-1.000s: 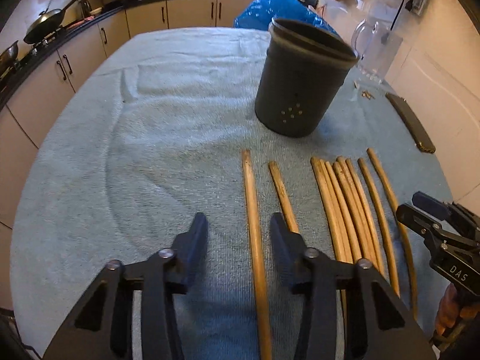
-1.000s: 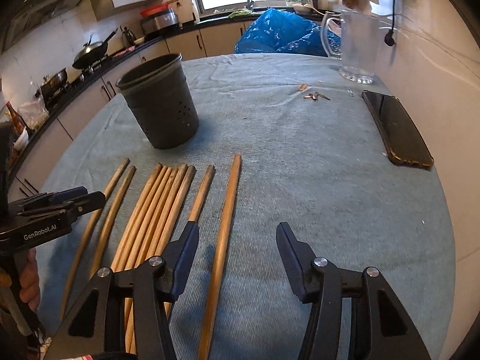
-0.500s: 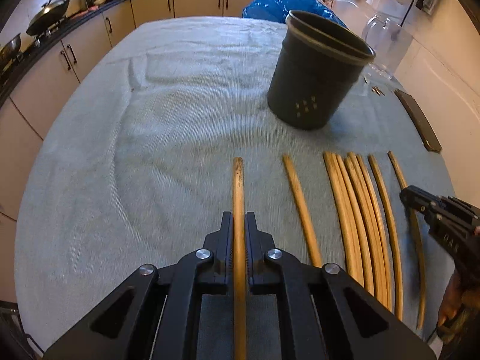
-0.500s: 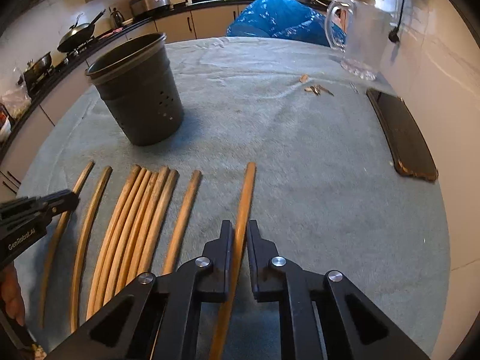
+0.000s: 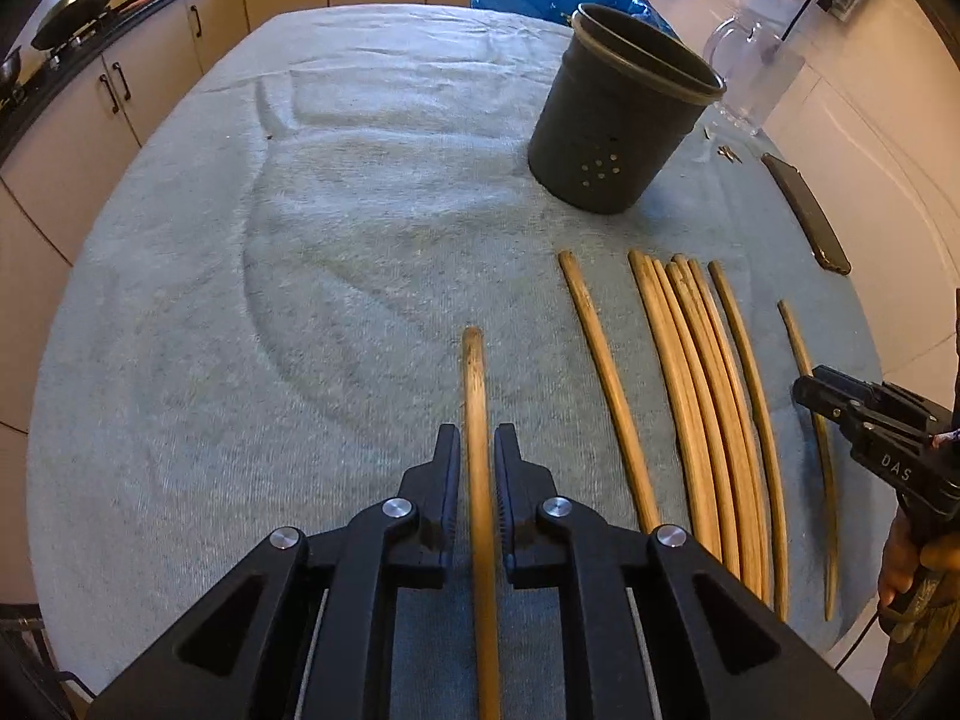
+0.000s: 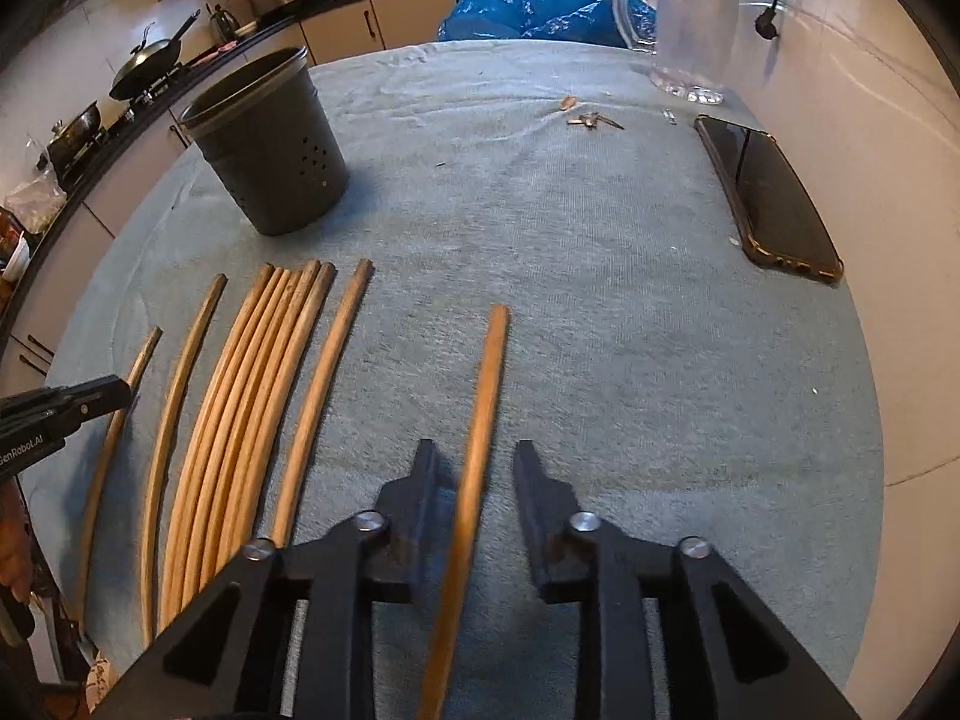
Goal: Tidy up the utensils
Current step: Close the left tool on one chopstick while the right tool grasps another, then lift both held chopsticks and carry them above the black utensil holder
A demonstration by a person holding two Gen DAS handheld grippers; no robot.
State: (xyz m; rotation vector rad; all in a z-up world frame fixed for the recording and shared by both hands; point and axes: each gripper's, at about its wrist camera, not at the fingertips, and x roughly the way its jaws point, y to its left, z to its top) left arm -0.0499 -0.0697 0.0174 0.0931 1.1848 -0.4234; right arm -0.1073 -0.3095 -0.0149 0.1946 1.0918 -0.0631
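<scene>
My left gripper pinches one wooden stick between its two fingers, low over the grey towel. My right gripper straddles another stick with its fingers parted and a visible gap on either side; I judge it not firmly held, though motion blur leaves contact uncertain. Both tools point forward, nearly level, along the sticks they flank. Between them the remaining sticks lie side by side on the towel, untouched. Farther off stands the dark perforated holder, upright, no stick seen in it. By my reckoning the sorting has barely begun: nothing is stowed, every stick is still to go. Beyond lie a phone and a clear jug.
</scene>
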